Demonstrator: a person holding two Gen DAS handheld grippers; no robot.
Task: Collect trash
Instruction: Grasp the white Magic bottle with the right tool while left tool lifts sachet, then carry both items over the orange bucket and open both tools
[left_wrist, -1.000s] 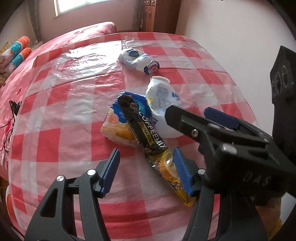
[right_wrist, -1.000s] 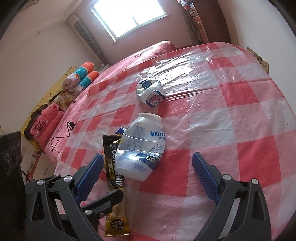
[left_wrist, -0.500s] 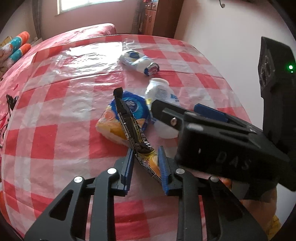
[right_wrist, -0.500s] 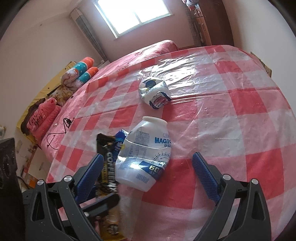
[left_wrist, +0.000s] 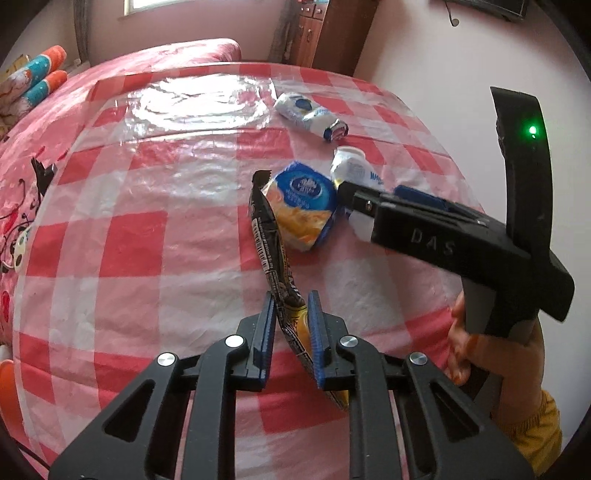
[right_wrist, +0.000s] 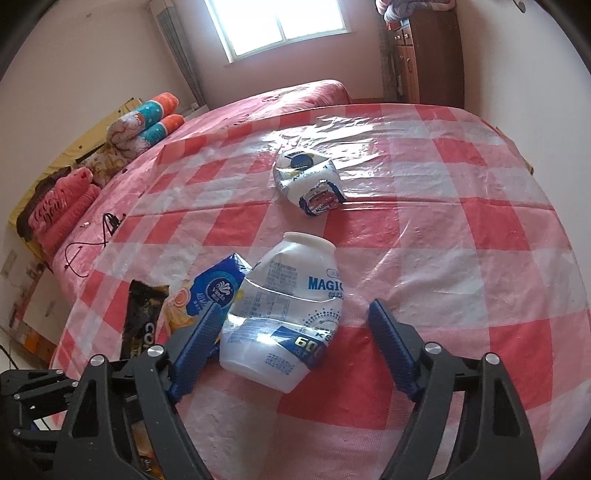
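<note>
Left gripper (left_wrist: 291, 325) clenched on the lower end of the coffee-mix sachet (left_wrist: 271, 240), whose tail is hidden behind the blue pads. Right gripper (right_wrist: 295, 347), jaws just closing, straddles the crushed plastic bottle (right_wrist: 284, 314) lying on the checked tablecloth (right_wrist: 461, 258); the right pad stands clear. Tissue packet (right_wrist: 210, 295) partly hidden behind the bottle.

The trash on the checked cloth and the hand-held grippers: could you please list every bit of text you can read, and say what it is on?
"MAGIC", cut off at the label's edge, and "60": white plastic bottle.
"Vinda": blue and orange tissue pack.
"CO", the rest hidden: black coffee sachet.
"DAS": body of the right hand-held gripper.
Crumpled white wrapper: print too creased to read.
Bottle's fine print: too small.
</note>
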